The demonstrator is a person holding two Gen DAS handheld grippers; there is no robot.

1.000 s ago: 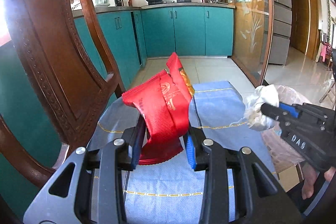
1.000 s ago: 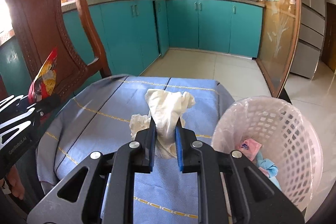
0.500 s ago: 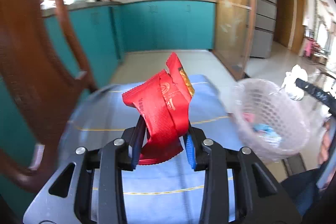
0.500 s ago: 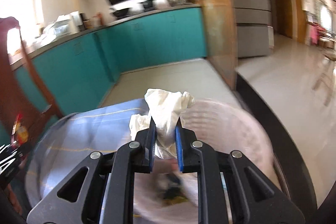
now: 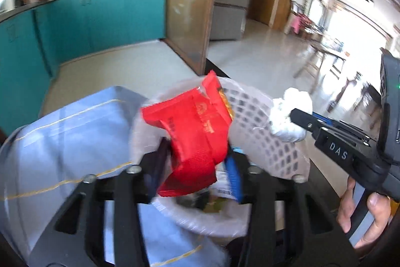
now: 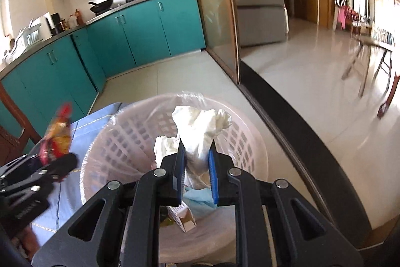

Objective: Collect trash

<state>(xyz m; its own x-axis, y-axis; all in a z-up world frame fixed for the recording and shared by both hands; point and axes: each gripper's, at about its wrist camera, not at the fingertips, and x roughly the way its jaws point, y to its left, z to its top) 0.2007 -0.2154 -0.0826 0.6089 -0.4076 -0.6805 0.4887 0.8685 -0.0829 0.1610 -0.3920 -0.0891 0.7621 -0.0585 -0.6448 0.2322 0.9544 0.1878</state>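
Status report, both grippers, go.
Left gripper shut on red wrapper, over basket. Right gripper shut on white tissue, above basket too. Nothing in the way.

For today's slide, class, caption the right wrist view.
Right gripper holds crumpled white tissue over the lined white laundry-style basket of trash.

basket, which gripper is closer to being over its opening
Right, by a small margin. The right gripper holds the white tissue over the basket opening; the left gripper holds the red wrapper over its near rim.
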